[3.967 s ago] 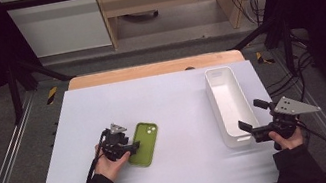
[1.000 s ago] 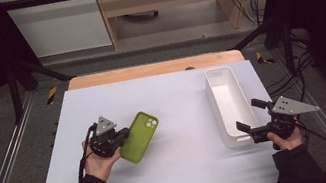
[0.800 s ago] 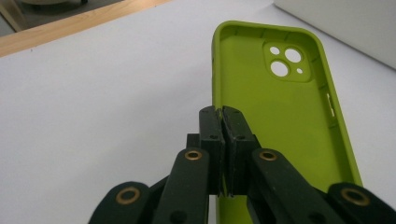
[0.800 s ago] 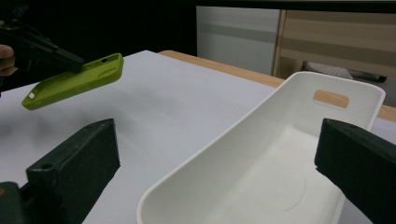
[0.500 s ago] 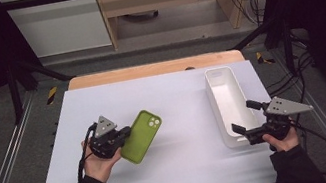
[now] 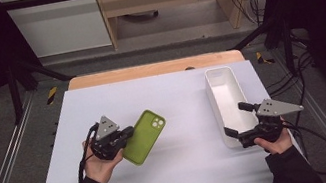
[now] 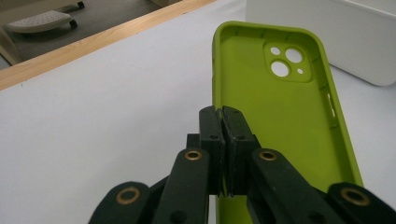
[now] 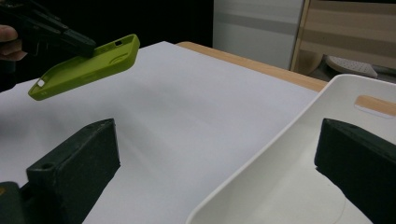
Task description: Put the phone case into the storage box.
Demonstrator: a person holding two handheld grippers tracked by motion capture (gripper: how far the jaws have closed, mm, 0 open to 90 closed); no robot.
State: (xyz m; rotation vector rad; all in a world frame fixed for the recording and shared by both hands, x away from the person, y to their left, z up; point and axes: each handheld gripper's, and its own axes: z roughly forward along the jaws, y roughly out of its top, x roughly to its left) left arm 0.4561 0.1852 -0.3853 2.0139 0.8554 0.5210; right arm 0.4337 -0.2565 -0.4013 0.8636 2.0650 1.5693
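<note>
One green case (image 6: 144,136) is the thing in hand: the left gripper (image 6: 127,133) is clenched on its long side wall, jaws pinched tight over the thin rim, as the left gripper view shows with the case (image 7: 285,116) running away ahead of the left gripper (image 7: 223,122) and slightly to its right. The case is lifted off the table (image 6: 176,94); seen from the right gripper view, the case (image 8: 84,65) hangs in the air, tilted, its camera end higher than the other end. Its long axis lies on a diagonal in the high view, from near the person's left hand (image 6: 98,166) up and away toward the tray (image 6: 227,105), with the camera cut-outs at the far end (the hollow inner side faces up).

Across the table, well apart from the case, the right gripper (image 6: 238,124) is released, jaws spread wide. In the right gripper view, its jaws straddle the near corner of the tray (image 8: 299,140): one jaw outside the wall over the table, the other inside, neither clearly touching it.
</note>
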